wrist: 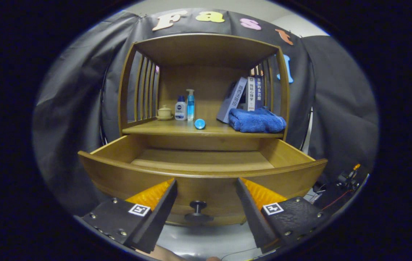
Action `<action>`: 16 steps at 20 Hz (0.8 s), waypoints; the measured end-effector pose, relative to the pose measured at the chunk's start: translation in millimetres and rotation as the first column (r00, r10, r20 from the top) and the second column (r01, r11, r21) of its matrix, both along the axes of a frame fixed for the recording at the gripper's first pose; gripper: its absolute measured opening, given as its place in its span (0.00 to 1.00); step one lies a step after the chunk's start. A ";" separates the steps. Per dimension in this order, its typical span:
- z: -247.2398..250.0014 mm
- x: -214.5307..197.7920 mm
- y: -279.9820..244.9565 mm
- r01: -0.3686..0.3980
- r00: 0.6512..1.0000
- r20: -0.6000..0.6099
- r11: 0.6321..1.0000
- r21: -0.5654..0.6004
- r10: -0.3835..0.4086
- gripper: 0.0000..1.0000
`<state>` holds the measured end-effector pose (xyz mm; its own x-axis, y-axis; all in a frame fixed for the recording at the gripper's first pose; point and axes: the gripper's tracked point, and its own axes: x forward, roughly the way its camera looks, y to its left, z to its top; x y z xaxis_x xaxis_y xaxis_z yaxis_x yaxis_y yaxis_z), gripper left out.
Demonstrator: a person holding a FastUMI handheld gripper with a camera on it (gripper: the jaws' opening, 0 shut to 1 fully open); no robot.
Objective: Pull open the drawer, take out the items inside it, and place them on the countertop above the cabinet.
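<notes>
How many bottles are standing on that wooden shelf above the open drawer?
2: a white bottle beside the small lidded pot, and a taller blue pump bottle just right of it. The towel or books could hide others. The gripper is open near the drawer knob.

- White bottle (180, 108) on the shelf (162, 127), beside the small lidded pot: there's a dark blue badge with a white brand word, looks like "NIVEA", small but just readable.
- Leaning books (245, 95) behind the blue towel (256, 121): Chinese characters run down the spines, white on blue and dark on pale, too small here to read with confidence.
- Hand-held gripper (206, 192): each finger carries a white square with a black coded pattern, no words or numbers.
</notes>
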<state>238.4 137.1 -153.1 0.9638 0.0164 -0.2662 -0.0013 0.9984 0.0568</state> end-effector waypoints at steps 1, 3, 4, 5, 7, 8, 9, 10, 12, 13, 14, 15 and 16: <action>0.5 1.8 -1.1 -0.002 1.000 -0.004 1.000 0.004 0.002 0.98; -0.9 7.8 -2.2 -0.016 1.000 -0.009 1.000 0.002 0.016 0.98; -1.1 10.9 -3.0 -0.021 1.000 -0.006 1.000 0.005 0.021 0.98; -1.1 14.8 -3.2 -0.022 1.000 -0.010 1.000 0.005 0.023 0.98; 2.4 23.9 -4.6 -0.026 1.000 0.000 1.000 -0.007 0.026 0.98; 5.2 28.7 -4.3 -0.027 1.000 0.011 1.000 -0.008 0.027 0.98; 4.7 36.1 -3.6 -0.028 1.000 0.009 1.000 -0.005 0.028 0.98; 4.3 33.6 -3.5 -0.029 1.000 0.001 1.000 -0.004 0.029 0.98; 3.6 44.2 -4.7 -0.033 0.999 -0.003 0.999 -0.001 0.033 0.98; 4.0 54.0 -2.4 -0.029 1.000 0.000 1.000 0.002 0.029 0.98; 2.6 57.3 -3.0 -0.028 1.000 -0.004 1.000 -0.002 0.027 0.98; 2.6 63.3 -2.6 -0.024 1.000 -0.002 1.000 -0.006 0.024 0.98; 3.0 70.5 -0.6 -0.022 1.000 -0.002 1.000 -0.007 0.022 0.98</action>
<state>308.9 136.5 -150.1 0.9627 0.0355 -0.2683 -0.0228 0.9985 0.0501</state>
